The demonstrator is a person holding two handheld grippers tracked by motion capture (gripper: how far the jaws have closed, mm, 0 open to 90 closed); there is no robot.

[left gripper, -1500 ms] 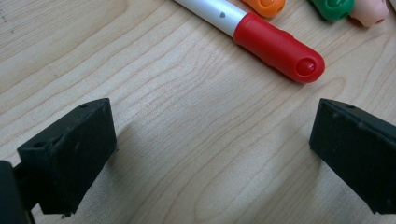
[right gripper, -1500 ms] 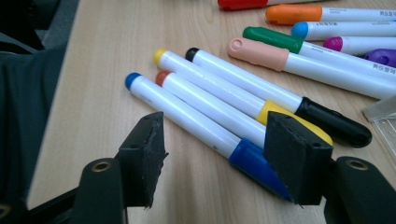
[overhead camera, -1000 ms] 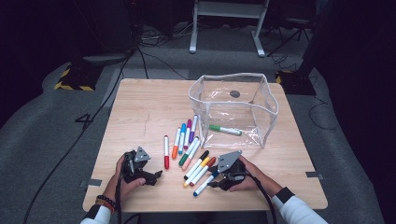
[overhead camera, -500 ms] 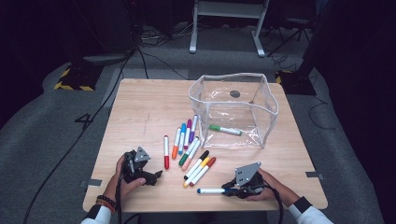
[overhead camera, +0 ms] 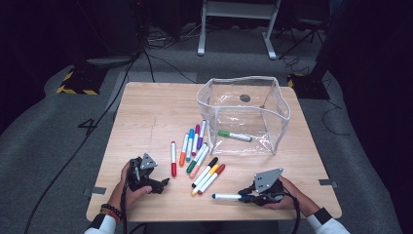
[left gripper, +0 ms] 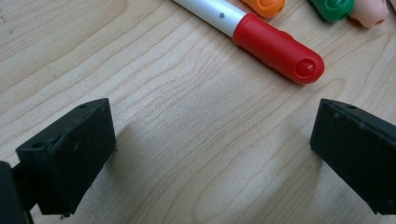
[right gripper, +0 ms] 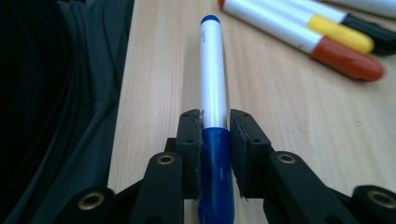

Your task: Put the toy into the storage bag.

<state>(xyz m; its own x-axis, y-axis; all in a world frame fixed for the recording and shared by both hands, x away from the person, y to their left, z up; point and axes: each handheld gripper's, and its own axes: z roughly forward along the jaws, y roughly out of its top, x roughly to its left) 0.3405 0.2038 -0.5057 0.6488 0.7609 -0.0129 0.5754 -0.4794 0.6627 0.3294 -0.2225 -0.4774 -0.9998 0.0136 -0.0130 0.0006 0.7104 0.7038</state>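
Nearest you, at the front right of the pale wooden table [overhead camera: 146,112], your right gripper [overhead camera: 249,197] is clamped on a white-barrelled marker with a dark blue cap [overhead camera: 228,196]. Its jaws have just been closing, and in the right gripper view the pads [right gripper: 190,140] press on both sides of the marker [right gripper: 214,107] right where cap meets barrel. The barrel sticks out past the jaws toward the table's left, lying roughly along the front edge.

Your left gripper [overhead camera: 163,184] sits at the front left with jaws standing wide and nothing between them. The left gripper view shows bare wood between the two black pads [left gripper: 70,154], and the cap end of a white marker with a red cap [left gripper: 275,46] lies just beyond them, not touched.

Next out, between your two hands, three markers lie side by side at a slant: a black-capped one [overhead camera: 206,170], a yellow-capped one [overhead camera: 204,178] and an orange-red-capped one [overhead camera: 212,178]. The red-capped marker [overhead camera: 173,159] lies alone to their left.

Beyond those, a loose cluster: orange [overhead camera: 183,150], blue [overhead camera: 189,145], purple [overhead camera: 198,136], green [overhead camera: 196,160] and pale pink [overhead camera: 199,163] markers, close together, some touching.

Farthest, on the right half of the table, a clear plastic pouch with white trim [overhead camera: 280,117] stands open at the top. A white marker with a green cap [overhead camera: 234,135] lies on its floor.
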